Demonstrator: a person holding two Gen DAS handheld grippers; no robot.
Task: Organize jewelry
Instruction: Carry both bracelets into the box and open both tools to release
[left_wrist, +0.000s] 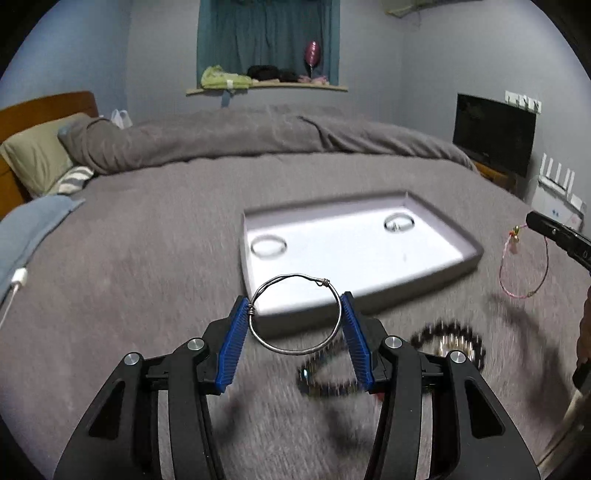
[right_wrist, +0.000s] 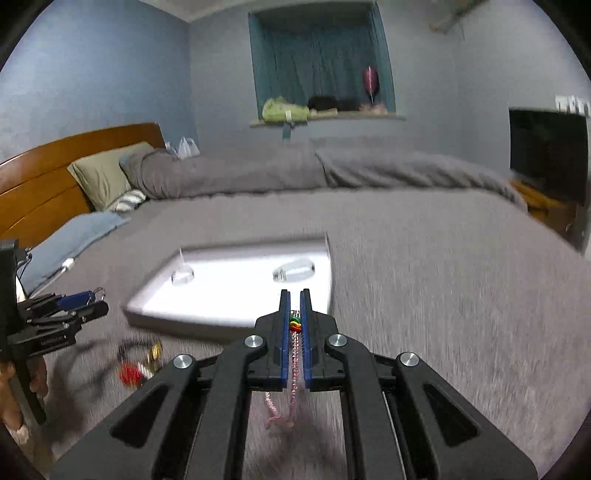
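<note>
Above grey bedding, left gripper (left_wrist: 295, 314) clamps wire bangle (left_wrist: 295, 314); right gripper (right_wrist: 294, 325) pinches pink cord bracelet (right_wrist: 294, 365).

A grey bed (left_wrist: 155, 236) fills the room, with a rumpled grey duvet (left_wrist: 258, 136) heaped along its far side. An olive pillow (left_wrist: 37, 155) leans against the wooden headboard (right_wrist: 55, 177), a striped pillow (left_wrist: 75, 179) just below it. A light blue blanket (left_wrist: 33, 229) lies at the bed's left edge beside a white charger cable (left_wrist: 16, 280). Teal curtains (left_wrist: 266, 33) hang above a window ledge (left_wrist: 266, 86) holding clothes and a pink balloon (left_wrist: 313, 53). A dark television (left_wrist: 495, 133) stands at right.
</note>
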